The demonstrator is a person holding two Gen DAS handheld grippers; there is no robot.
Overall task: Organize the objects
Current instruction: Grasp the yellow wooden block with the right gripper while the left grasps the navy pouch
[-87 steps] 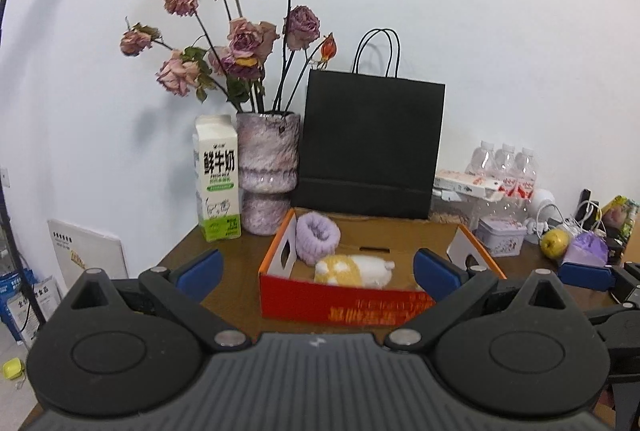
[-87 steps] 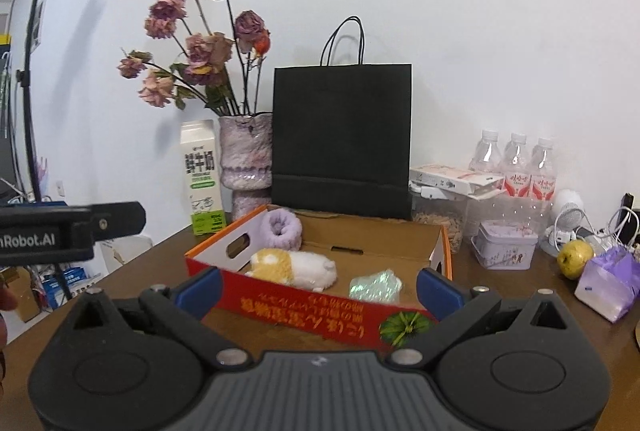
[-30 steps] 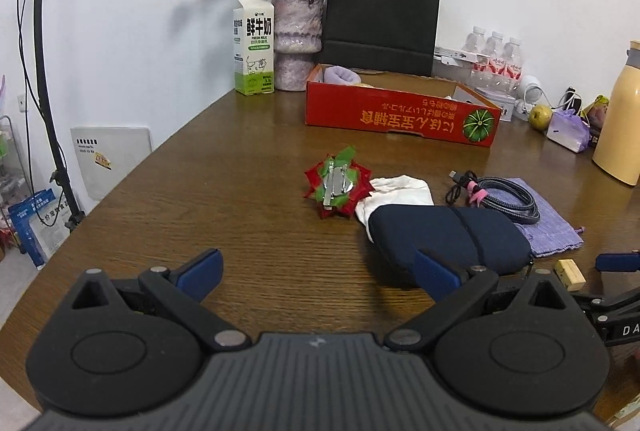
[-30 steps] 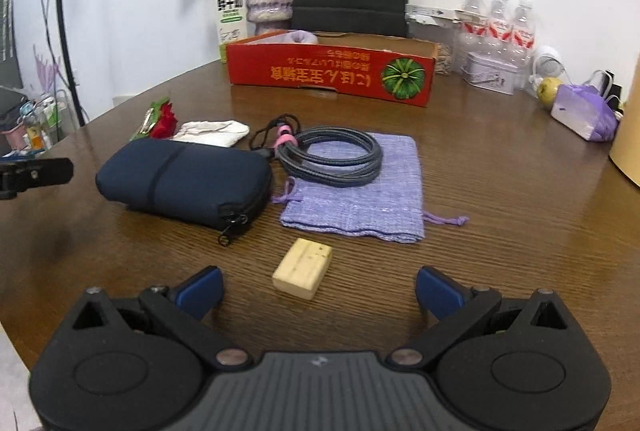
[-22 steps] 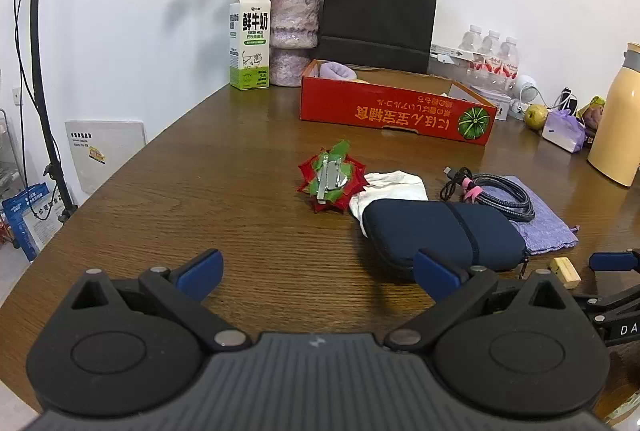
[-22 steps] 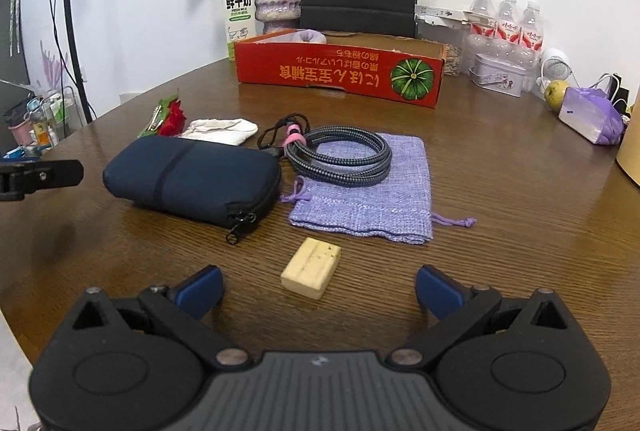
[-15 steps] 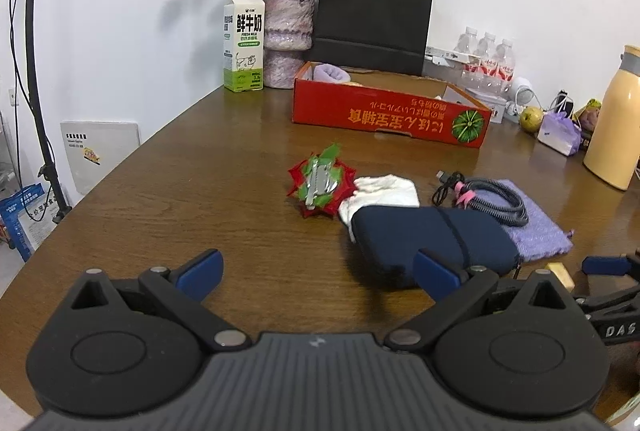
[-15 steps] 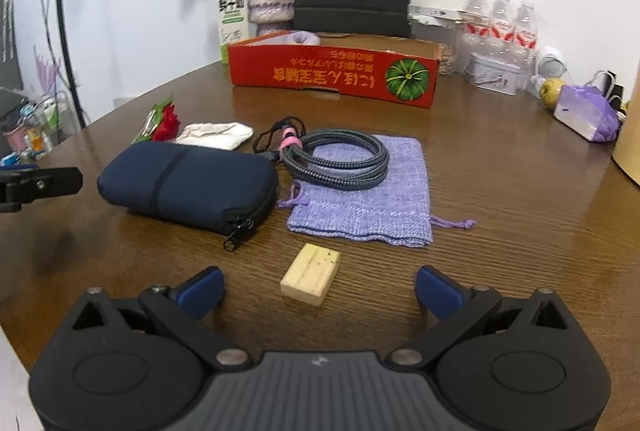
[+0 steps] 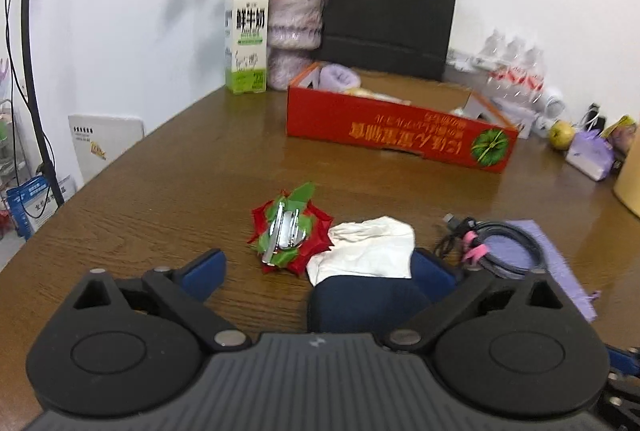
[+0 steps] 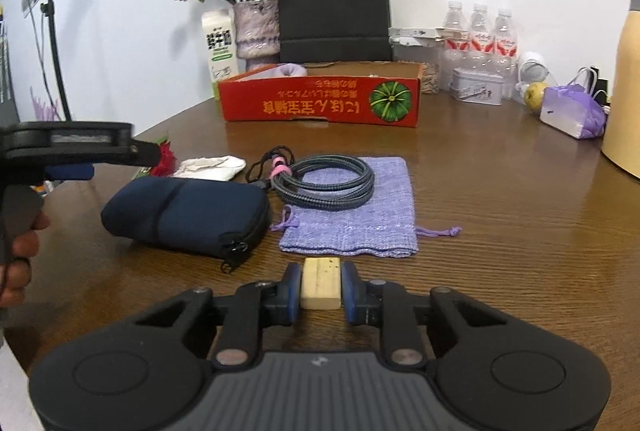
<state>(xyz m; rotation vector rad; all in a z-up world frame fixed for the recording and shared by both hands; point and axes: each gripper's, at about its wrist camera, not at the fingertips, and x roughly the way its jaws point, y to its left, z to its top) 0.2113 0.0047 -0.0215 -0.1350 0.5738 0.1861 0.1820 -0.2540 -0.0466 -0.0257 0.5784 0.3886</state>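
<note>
My right gripper [image 10: 320, 289] is low at the near edge of the table; its jaws are closing and both pads press on a small wooden block [image 10: 321, 275]. Just beyond lie a purple drawstring bag [image 10: 360, 215] with a coiled grey cable [image 10: 324, 183] on it, and to the left a navy zip pouch [image 10: 184, 215]. My left gripper [image 9: 320, 273] is wide, its jaws closing, with the near end of the navy pouch [image 9: 360, 301] between the fingers, not gripped. A white cloth [image 9: 368, 247] and a red-and-green flower clip [image 9: 290, 235] lie just ahead. The red cardboard box [image 9: 400, 127] stands farther back.
Along the back wall stand a milk carton [image 9: 246, 43], a vase of dried roses [image 9: 294, 31] and a black paper bag [image 9: 390, 23]. Water bottles [image 10: 480, 31], a tin [image 10: 478, 85], an apple [image 10: 536, 93], a purple packet [image 10: 572, 113] and a yellow flask [image 10: 628, 79] crowd the right side.
The right jaws have shut on the wooden block. The left gripper has moved forward over the near end of the navy pouch, and its fingers stand slightly closer together.
</note>
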